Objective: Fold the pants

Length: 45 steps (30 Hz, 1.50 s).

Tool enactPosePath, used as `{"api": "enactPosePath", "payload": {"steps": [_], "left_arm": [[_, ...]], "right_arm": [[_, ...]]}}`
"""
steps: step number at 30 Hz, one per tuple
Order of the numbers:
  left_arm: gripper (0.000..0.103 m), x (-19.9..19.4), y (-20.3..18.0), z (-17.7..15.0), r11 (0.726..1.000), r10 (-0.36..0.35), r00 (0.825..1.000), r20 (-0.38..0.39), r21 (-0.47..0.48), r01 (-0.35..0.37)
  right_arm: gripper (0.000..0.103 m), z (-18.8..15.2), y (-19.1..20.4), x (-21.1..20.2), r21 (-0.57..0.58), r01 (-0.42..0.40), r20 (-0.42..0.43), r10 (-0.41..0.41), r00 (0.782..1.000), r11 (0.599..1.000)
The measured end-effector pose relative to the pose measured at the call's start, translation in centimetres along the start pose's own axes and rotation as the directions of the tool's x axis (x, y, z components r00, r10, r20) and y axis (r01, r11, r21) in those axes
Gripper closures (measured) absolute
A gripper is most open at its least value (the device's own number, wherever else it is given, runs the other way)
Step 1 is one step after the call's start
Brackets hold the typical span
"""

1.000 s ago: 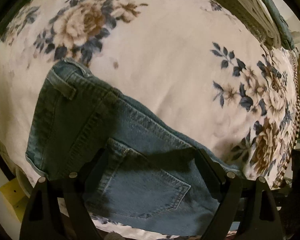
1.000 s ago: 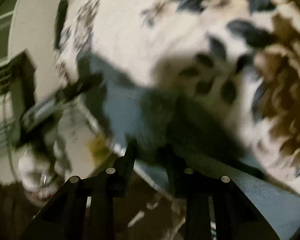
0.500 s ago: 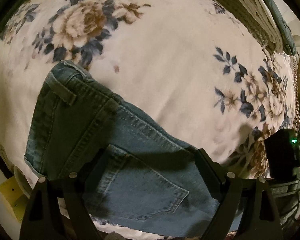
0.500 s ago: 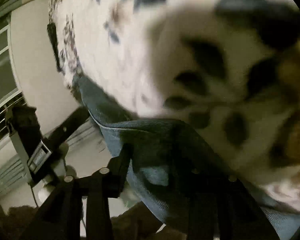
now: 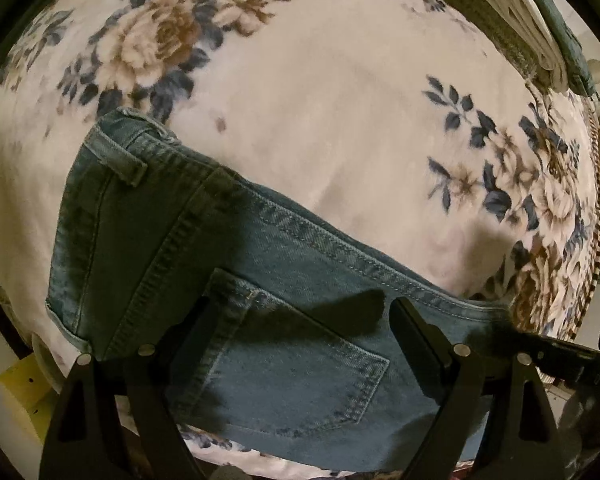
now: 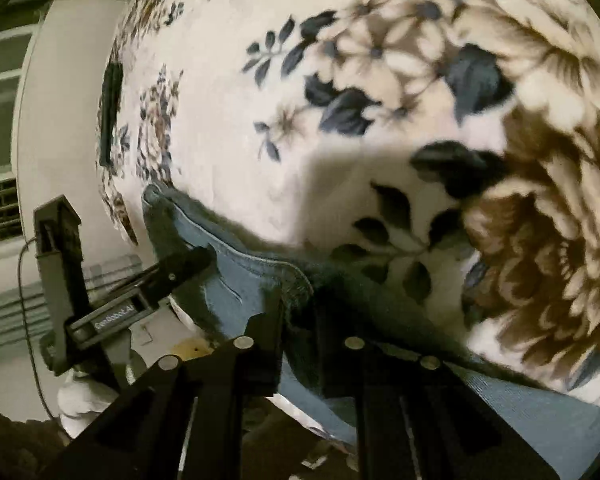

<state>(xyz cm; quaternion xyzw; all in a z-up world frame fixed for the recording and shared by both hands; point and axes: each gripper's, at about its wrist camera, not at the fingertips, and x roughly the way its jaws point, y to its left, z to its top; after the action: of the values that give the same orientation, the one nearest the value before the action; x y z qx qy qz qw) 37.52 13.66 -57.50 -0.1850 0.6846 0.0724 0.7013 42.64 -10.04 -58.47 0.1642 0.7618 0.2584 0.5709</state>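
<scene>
Blue jeans (image 5: 160, 208) lie along the near edge of a floral blanket (image 5: 320, 120), waistband to the left and back pocket up. My left gripper (image 5: 300, 312) points straight down over that pocket, open wide, with only denim below it. In the right wrist view the jeans (image 6: 240, 276) run down off the blanket's (image 6: 220, 140) edge. My right gripper (image 6: 300, 312) has a bunched ridge of denim between its narrow jaws, which are closing on it. The left gripper (image 6: 120, 304) shows at the left there. The right gripper (image 5: 560, 360) shows at the lower right in the left wrist view.
A stack of folded cloth (image 5: 532, 20) lies at the far right of the bed. A dark flat object (image 6: 110, 112) rests near the bed's far edge. Beyond the edge are a pale wall (image 6: 60, 120) and floor; a yellow scrap (image 5: 20, 392) lies below.
The right gripper swung back from close against the blanket and its jaws narrowed on the denim fold. In the left wrist view its black body dropped lower at the right. The left gripper stayed put.
</scene>
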Motion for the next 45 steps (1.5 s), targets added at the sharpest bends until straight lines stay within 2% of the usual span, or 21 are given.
{"api": "enactPosePath", "payload": {"steps": [2, 4, 5, 6, 7, 10, 11, 12, 13, 15, 17, 19, 21, 23, 25, 30, 33, 35, 39, 43, 45], "left_arm": [[0.015, -0.1, -0.1, -0.1, 1.0, 0.002, 1.0, 0.005, 0.003, -0.002], [0.015, -0.2, -0.3, -0.1, 1.0, 0.0, 1.0, 0.007, -0.001, 0.0], [0.015, -0.1, -0.3, -0.1, 1.0, 0.0, 1.0, 0.007, -0.002, 0.0], [0.015, 0.0, -0.4, -0.2, 1.0, 0.0, 1.0, 0.004, -0.002, 0.0], [0.015, 0.0, -0.6, -0.2, 1.0, -0.001, 1.0, 0.003, -0.002, 0.001], [0.015, 0.1, -1.1, -0.4, 1.0, -0.002, 1.0, 0.006, 0.009, 0.002], [0.015, 0.0, -1.4, -0.6, 1.0, -0.001, 1.0, 0.01, 0.02, 0.0], [0.015, -0.2, -1.7, -0.8, 0.999, 0.004, 1.0, 0.014, 0.032, -0.004], [0.015, -0.3, -2.5, -0.9, 0.999, 0.011, 1.0, 0.021, 0.051, -0.012], [0.015, -0.9, -3.7, -1.5, 0.995, 0.025, 0.999, 0.041, 0.099, -0.029], [0.015, -1.9, -5.2, -2.4, 0.987, 0.025, 0.998, 0.059, 0.154, -0.034], [0.015, -2.9, -7.1, -3.6, 0.976, 0.022, 0.997, 0.08, 0.214, -0.039], [0.014, -3.8, -8.7, -4.7, 0.963, 0.003, 0.996, 0.085, 0.268, -0.026], [0.014, -4.1, -11.1, -6.6, 0.943, -0.015, 0.997, 0.074, 0.334, -0.01], [0.014, -4.1, -13.4, -9.0, 0.916, -0.02, 0.998, 0.057, 0.402, -0.005], [0.014, -1.9, -19.3, -14.4, 0.846, -0.028, 1.0, 0.002, 0.532, 0.022], [0.014, 0.6, -23.3, -18.1, 0.804, -0.018, 0.999, -0.03, 0.594, 0.033], [0.014, 1.8, -25.2, -20.0, 0.791, -0.011, 0.999, -0.04, 0.611, 0.033], [0.014, 4.6, -28.6, -23.2, 0.778, 0.011, 0.998, -0.056, 0.628, 0.027], [0.014, 6.8, -30.9, -24.9, 0.777, 0.04, 0.996, -0.075, 0.63, 0.016], [0.014, 7.5, -31.8, -25.5, 0.769, 0.053, 0.996, -0.068, 0.639, 0.003]], "right_arm": [[0.054, -0.1, -0.6, -0.3, -0.02, 0.011, -0.031, -0.011, 0.999, 1.0], [0.053, -0.6, -0.8, -0.1, -0.067, 0.051, -0.052, -0.055, 0.997, 0.996], [0.056, -1.0, -0.8, 0.3, -0.092, 0.098, -0.059, -0.104, 0.993, 0.991], [0.068, -1.5, -1.2, 0.0, -0.101, 0.174, -0.033, -0.178, 0.984, 0.98], [0.092, -1.4, -1.4, -0.4, -0.089, 0.272, 0.021, -0.271, 0.962, 0.958], [0.093, -0.6, -3.7, -1.7, 0.027, 0.315, 0.08, -0.316, 0.945, 0.949], [0.093, -0.6, -4.4, -2.0, 0.062, 0.347, 0.095, -0.351, 0.931, 0.936], [0.092, -0.8, -4.7, -2.4, 0.069, 0.344, 0.096, -0.35, 0.932, 0.936], [0.092, -1.2, -5.0, -2.9, 0.082, 0.32, 0.104, -0.328, 0.939, 0.944], [0.083, -3.3, -5.2, -5.0, 0.119, 0.264, 0.17, -0.282, 0.944, 0.957], [0.048, -6.6, -5.3, -7.2, 0.162, 0.256, 0.256, -0.291, 0.922, 0.953], [0.037, -9.9, -5.5, -8.7, 0.22, 0.239, 0.316, -0.301, 0.9, 0.946], [0.035, -14.8, -6.8, -10.5, 0.317, 0.194, 0.386, -0.313, 0.868, 0.928], [0.019, -20.1, -8.6, -11.5, 0.426, 0.124, 0.448, -0.328, 0.832, 0.896], [0.016, -24.5, -11.1, -12.4, 0.507, 0.062, 0.475, -0.339, 0.812, 0.859], [0.016, -36.6, -19.9, -13.1, 0.714, -0.142, 0.53, -0.397, 0.749, 0.686], [0.016, -42.2, -25.6, -12.7, 0.761, -0.277, 0.573, -0.408, 0.711, 0.586], [0.016, -45.5, -29.6, -12.7, 0.765, -0.373, 0.61, -0.406, 0.68, 0.525], [0.017, -49.1, -35.0, -12.4, 0.748, -0.472, 0.657, -0.42, 0.627, 0.466], [0.018, -50.2, -39.7, -11.6, 0.731, -0.533, 0.68, -0.403, 0.612, 0.425], [0.018, -50.4, -41.0, -11.3, 0.717, -0.554, 0.696, -0.39, 0.603, 0.423]]}}
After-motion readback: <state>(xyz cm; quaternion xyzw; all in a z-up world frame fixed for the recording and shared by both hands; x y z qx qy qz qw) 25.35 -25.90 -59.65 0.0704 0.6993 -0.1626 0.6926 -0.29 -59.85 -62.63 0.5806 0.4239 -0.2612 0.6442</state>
